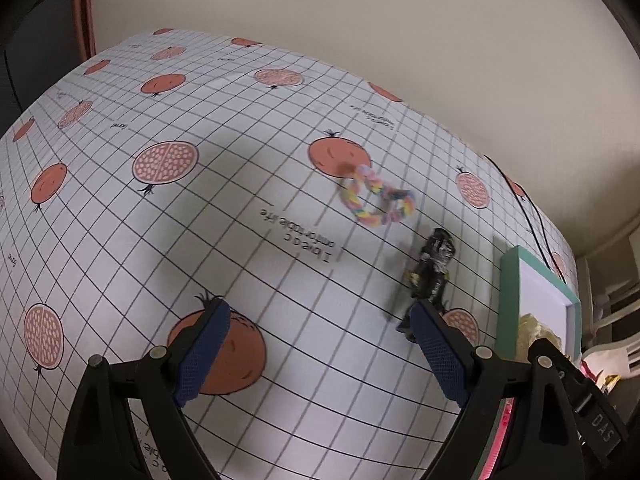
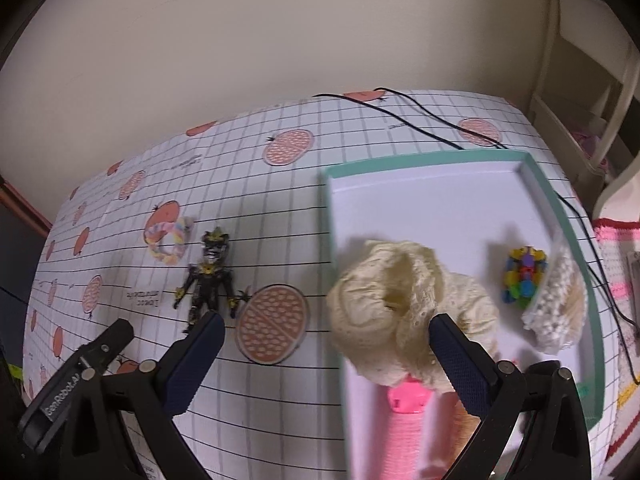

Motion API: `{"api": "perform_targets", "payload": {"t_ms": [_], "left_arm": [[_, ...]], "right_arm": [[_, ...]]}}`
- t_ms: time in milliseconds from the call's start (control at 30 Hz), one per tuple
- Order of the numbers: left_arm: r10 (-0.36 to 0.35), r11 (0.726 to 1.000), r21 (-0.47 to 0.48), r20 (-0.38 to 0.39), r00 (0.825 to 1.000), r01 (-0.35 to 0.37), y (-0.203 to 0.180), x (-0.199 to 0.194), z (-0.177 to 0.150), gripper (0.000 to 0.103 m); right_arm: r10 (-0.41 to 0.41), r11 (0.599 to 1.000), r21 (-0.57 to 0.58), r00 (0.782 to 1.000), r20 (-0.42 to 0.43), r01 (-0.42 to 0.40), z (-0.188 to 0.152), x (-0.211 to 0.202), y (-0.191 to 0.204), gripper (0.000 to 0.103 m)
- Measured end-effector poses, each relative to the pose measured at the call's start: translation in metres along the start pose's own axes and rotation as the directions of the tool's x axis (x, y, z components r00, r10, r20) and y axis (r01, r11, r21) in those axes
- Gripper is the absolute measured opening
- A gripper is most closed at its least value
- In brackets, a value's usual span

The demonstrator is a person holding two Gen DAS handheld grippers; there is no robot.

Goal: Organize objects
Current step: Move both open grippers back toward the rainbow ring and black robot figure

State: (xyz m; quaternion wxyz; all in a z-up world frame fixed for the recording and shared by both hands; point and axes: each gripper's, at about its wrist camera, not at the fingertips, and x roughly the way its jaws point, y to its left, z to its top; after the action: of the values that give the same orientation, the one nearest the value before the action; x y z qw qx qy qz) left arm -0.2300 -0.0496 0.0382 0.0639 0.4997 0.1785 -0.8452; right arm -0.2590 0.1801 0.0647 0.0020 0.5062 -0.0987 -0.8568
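Smooth, faintly glossy printed tablecloth. Soft braided cloth ring in pastel strands. Glossy hard plastic figure. Matt cardboard box, smooth white inside. Lacy cream fabric bundle. Textured blue rubbery pads on matt black plastic.

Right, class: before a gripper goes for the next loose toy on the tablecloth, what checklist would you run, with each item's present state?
1. Left gripper open and holding nothing: ok.
2. Right gripper open and holding nothing: ok.
3. Black action figure lies loose on the tablecloth, outside the box: not ok, not yet sorted.
4. Pastel braided ring lies apart from the figure, free to grasp: ok.
5. Teal-rimmed box has bare white floor at its far end: ok.
6. Black cable clear of the figure and ring: ok.
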Motion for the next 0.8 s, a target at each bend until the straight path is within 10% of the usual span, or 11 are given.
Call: {"api": "perform_targets", "payload": {"t_ms": [800], "left_arm": [[-0.047,0.986,-0.161,-0.004,0.999,0.046,0.056,0.023,0.040,0.092]], "right_arm": [[0.137,0.974,-0.188,0.989,0.060,-0.123,0.000,0.020,0.078,0.103]]}}
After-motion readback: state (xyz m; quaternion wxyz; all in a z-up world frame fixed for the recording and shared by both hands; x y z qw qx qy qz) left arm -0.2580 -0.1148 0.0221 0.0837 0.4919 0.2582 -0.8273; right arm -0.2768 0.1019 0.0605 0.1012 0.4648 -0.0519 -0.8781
